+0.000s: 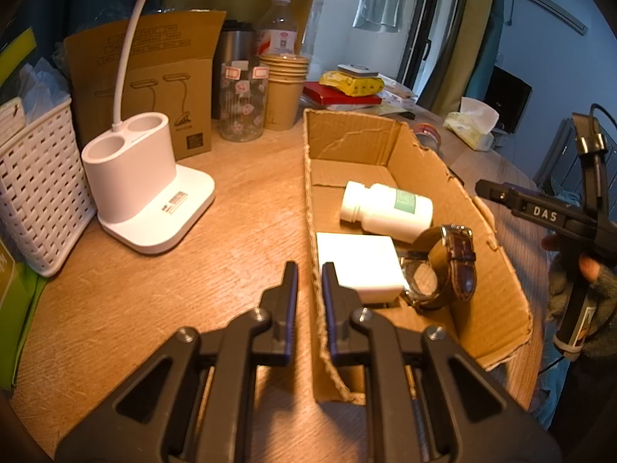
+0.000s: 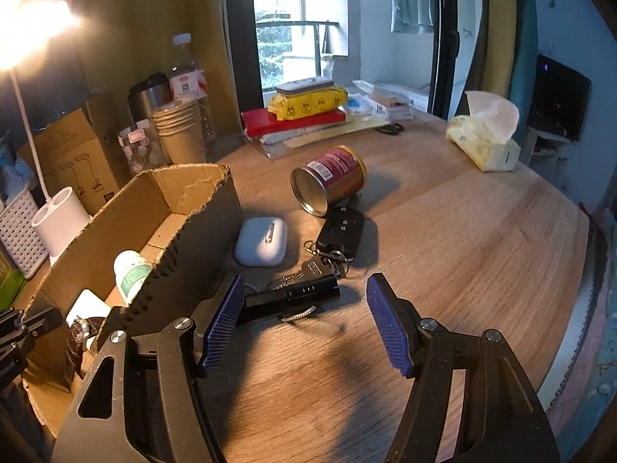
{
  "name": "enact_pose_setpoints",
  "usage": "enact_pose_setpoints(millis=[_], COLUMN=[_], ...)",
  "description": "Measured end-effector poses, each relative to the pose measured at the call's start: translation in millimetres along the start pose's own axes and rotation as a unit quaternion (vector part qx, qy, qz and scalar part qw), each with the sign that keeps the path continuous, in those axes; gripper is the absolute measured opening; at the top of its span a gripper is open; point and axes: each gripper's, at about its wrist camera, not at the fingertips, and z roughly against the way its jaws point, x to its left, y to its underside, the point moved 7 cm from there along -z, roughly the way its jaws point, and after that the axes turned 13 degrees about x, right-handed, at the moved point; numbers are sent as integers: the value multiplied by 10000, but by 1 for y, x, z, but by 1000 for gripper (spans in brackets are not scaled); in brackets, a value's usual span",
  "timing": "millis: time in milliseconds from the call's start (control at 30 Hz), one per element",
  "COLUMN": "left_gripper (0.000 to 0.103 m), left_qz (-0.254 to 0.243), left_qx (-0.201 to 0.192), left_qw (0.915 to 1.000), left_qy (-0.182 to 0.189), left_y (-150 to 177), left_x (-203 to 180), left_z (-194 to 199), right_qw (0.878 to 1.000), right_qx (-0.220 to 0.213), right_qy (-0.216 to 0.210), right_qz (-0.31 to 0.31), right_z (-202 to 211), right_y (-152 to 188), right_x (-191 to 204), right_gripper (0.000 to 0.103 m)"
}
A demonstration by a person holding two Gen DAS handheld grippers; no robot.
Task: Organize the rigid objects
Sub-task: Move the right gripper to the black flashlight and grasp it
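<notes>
Box: the cardboard box sits on the tabletop; it holds a white bottle, a white charger and a watch.
Left to sort: on the tabletop right of the box lie a flashlight, keys, an earbud case and, farther off, a tin can.
Left gripper: jaws narrow, straddling the box's near-left wall; whether they pinch it I cannot tell.
Right gripper: jaws wide, empty, just near of the flashlight.
Progress: roughly halfway, I judge.
</notes>
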Motion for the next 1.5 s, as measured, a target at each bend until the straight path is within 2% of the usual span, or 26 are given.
enact_pose_setpoints(millis=[200, 333, 567, 933, 1133, 1367, 1500], left_gripper=[13, 13, 13, 13, 13, 13, 13], left_qz=[0, -1, 0, -1, -1, 0, 0], left_qx=[0, 4, 3, 2, 3, 4, 4], left_qw=[10000, 10000, 10000, 10000, 10000, 10000, 10000], left_qy=[1, 0, 1, -1, 1, 5, 4], left_y=[0, 0, 0, 0, 0, 0, 0], left_x=[0, 0, 0, 0, 0, 0, 0], left_z=[0, 0, 0, 0, 0, 1, 0], right_qw=[9997, 9987, 9981, 9980, 9972, 9987, 9974], right_qx=[196, 464, 585, 599, 638, 422, 538], right_qy=[64, -94, 65, 210, 379, 166, 477], right_qz=[-90, -184, -194, 18, -125, -247, -65], right_z=[-16, -28, -43, -32, -26, -30, -44], right_y=[0, 1, -1, 11, 17, 0, 0], right_x=[4, 8, 14, 7, -9, 7, 16], right_gripper=[69, 69, 70, 70, 70, 70, 70])
